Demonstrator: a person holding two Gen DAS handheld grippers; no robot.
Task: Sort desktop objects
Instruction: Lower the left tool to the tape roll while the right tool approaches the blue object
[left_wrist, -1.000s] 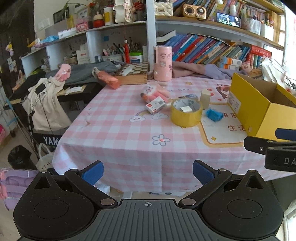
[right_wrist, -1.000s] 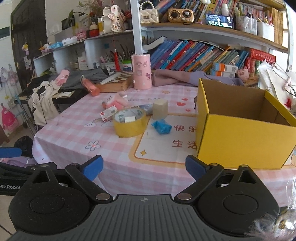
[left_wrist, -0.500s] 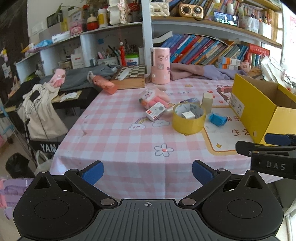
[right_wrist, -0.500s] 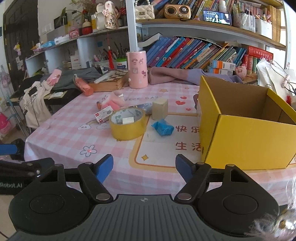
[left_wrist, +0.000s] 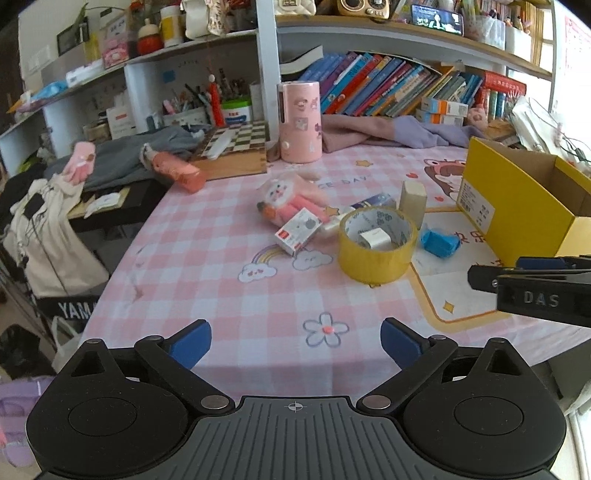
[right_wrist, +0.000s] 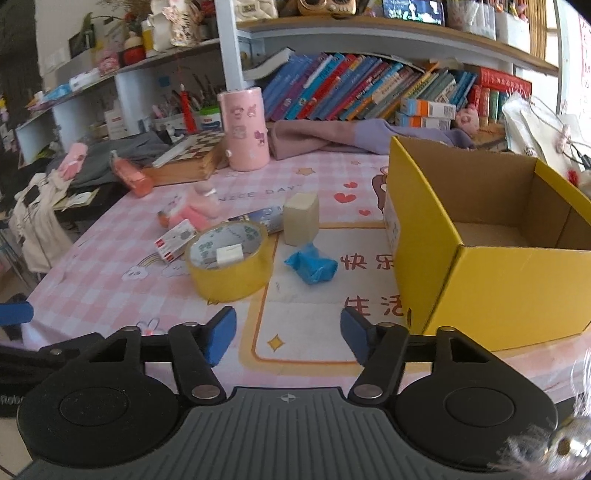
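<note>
Both grippers had crept closer to the table. The right gripper had narrowed its jaws but gripped nothing; the left gripper stayed wide apart. Tape roll and blue wad sat beside the yellow box.

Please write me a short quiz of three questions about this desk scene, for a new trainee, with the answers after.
1. True or false: a small white block lies inside the tape roll.
2. What is in the yellow box? A) tape B) a book C) nothing visible
3. Fill in: both the left gripper and the right gripper are ____ and hold nothing.

Key:
1. True; the white block sits within the ring.
2. C; only the bare cardboard floor shows.
3. open.
</note>
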